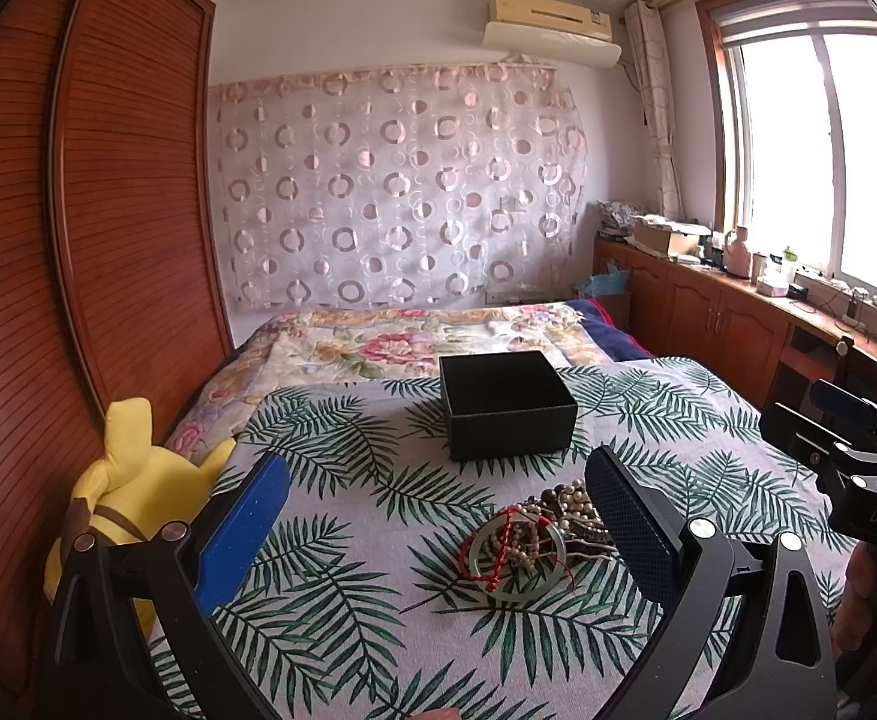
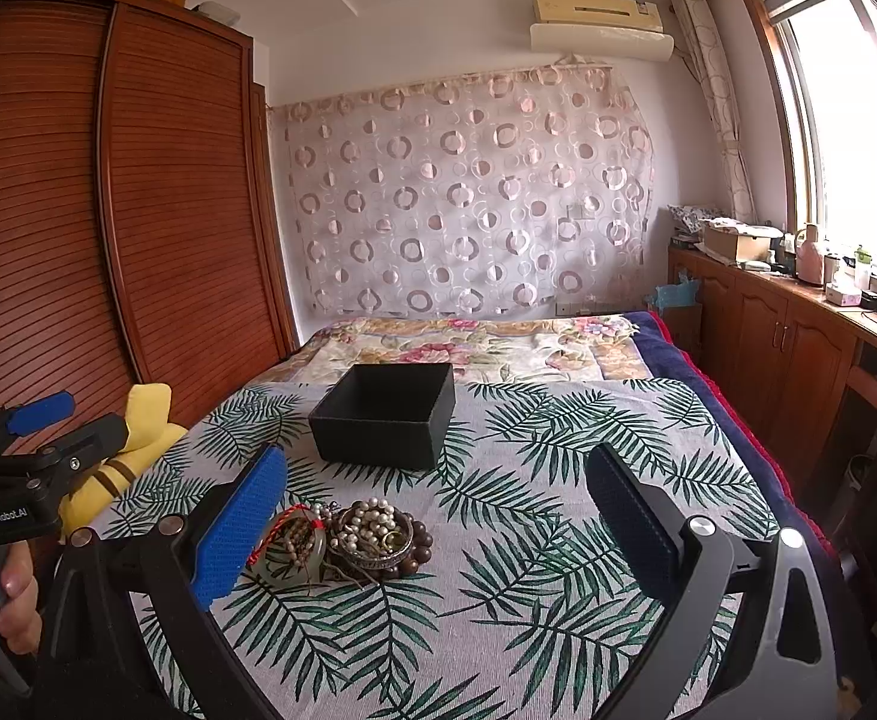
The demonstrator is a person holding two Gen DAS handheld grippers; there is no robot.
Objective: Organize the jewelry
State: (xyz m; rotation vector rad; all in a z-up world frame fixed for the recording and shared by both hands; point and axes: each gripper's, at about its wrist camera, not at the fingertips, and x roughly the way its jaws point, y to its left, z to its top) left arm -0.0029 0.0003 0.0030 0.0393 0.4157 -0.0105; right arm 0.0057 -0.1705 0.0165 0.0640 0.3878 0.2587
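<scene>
A bed covered with a palm-leaf cloth fills the scene. A tangled heap of jewelry, made of bead strands, pearls, a pale bangle and red cord, lies on the cloth. Behind the heap, farther up the bed, sits an open black box, well apart from it. The left claw hangs above the cloth with its blue pads spread wide, holding nothing; the heap lies just beside its right pad. The right claw is likewise spread wide and holding nothing, with the heap just beside its left pad. A yellow plush toy lies left of the heap, by the wardrobe.
</scene>
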